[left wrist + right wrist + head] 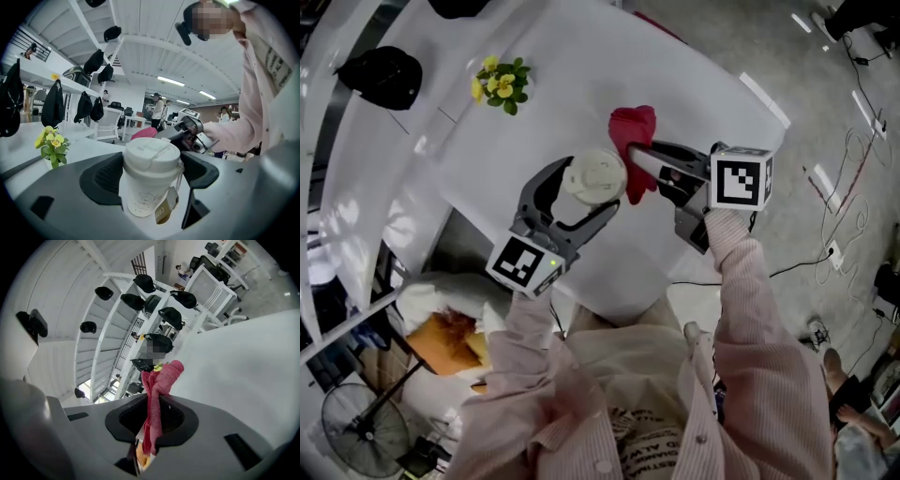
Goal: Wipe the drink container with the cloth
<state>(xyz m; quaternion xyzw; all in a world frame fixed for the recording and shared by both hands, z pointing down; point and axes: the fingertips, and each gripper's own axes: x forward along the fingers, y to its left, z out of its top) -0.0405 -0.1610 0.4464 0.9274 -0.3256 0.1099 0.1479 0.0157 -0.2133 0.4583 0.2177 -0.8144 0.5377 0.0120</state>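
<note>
Nearest: person's pink-striped sleeves, one gripper per hand, both over the near part of the white table [694, 94]. L gripper [586, 186] has its jaws set narrow round the drink container [594, 175], a white lidded cup held upright, w/ a dark pad pressing each side. In the left gripper view the L gripper [152, 173] shows the same hold: the cup [150, 183] sits between the pads, w/ a small brown tag [164, 211] hanging at its lower right. Can't tell if the cup's base rests on the table or is lifted. R gripper [637, 157], marker cube [741, 178] on top, comes in from the right w/ its jaws clamped tight on the red cloth [633, 131]. The cloth bunches past the tips and hangs down just beside the cup's right side; contact looks likely but isn't clear. In the right gripper view the R gripper [152, 420] pinches the cloth [157, 390] as a thin vertical fold, w/ a wad sticking up beyond the jaws. From the left gripper view the cloth [143, 134] peeks out pink behind the lid. Further off on the table: a small bunch of yellow flowers [500, 84], seen at left in the left gripper view [51, 145], well apart from the cup. Beyond that, a black cap [382, 75] at the far left.
</note>
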